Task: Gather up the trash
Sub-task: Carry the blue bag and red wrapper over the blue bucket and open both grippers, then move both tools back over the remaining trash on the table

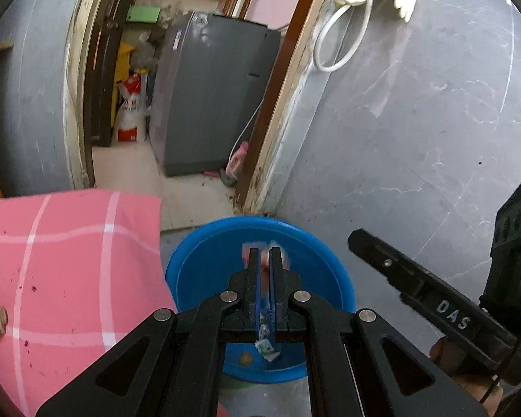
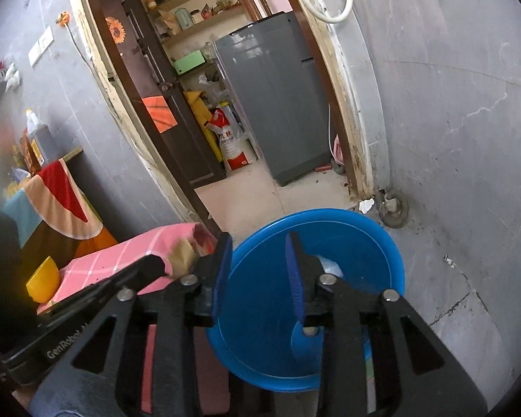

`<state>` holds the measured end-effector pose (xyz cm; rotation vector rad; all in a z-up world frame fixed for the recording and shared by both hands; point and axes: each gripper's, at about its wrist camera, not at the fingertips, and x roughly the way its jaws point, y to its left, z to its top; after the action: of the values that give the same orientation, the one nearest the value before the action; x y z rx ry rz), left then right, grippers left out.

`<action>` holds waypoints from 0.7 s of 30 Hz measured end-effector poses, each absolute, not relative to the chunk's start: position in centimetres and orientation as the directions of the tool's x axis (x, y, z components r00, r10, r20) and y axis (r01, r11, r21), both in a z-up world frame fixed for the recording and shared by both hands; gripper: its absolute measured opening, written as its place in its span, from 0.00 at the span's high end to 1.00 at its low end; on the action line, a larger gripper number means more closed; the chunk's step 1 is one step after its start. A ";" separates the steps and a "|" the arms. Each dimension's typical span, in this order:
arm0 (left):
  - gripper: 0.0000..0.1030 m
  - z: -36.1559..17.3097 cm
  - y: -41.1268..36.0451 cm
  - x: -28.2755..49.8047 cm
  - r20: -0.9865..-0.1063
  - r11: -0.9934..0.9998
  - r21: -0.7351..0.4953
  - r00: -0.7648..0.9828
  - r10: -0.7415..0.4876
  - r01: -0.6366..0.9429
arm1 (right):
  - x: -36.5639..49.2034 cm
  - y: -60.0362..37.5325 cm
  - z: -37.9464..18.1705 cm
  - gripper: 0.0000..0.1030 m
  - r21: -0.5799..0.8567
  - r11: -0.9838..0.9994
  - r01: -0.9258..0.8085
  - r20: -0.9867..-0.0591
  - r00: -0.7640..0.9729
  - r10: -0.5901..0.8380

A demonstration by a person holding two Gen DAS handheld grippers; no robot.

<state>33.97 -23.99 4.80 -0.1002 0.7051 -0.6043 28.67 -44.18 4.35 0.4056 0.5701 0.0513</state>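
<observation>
Wall: grey marbled wall [image 1: 416, 104] fills my right side, with the doorway [image 2: 253, 180] straight ahead.
Washing machine: grey box [image 1: 212, 97] standing past the door frame, a red-and-white sack [image 2: 232, 139] beside it.
Bed cover: pink checked cloth [image 1: 62, 271] on my left, a few torn scraps lying on it near the left edge of the left wrist view.
Basin: blue basin [image 1: 205, 260] on the floor right under both tools, tight against the pink cloth's edge.
Left tool: my left tool [image 1: 264, 257] is pinched tight on a wrapper [image 1: 265, 344], thin and crumpled, clamped between the blue pads and hanging over the basin's middle.
Right tool: my right tool [image 2: 258, 243] stands about half open, nothing between the pads, poised over the basin's near rim [image 2: 246, 375].
Trash in basin: a small brown crumb [image 1: 245, 358] on the basin's bottom; something pale [image 2: 331, 267] shows past the right finger, I can't make out what.
</observation>
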 end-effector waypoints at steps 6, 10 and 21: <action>0.68 5.1 -22.1 33.6 -0.554 0.831 -0.323 0.622 -0.554 0.453 | 28.6 -44.2 4.9 0.34 0.394 0.917 0.069 -0.493 0.858 0.147; 0.54 6.4 -20.2 32.8 -0.518 0.854 -0.298 0.679 -0.521 0.427 | 28.2 -43.8 5.6 0.26 0.376 0.924 0.065 -0.464 0.877 0.127; 0.05 9.7 -12.6 28.5 -0.341 0.924 -0.243 0.866 -0.366 0.295 | 24.8 -40.1 9.5 0.00 0.333 0.943 -0.016 -0.226 0.969 0.096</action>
<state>28.47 -12.58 9.71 -0.1863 0.3923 -0.3483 24.76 -40.12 9.46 0.3354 0.2424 0.0576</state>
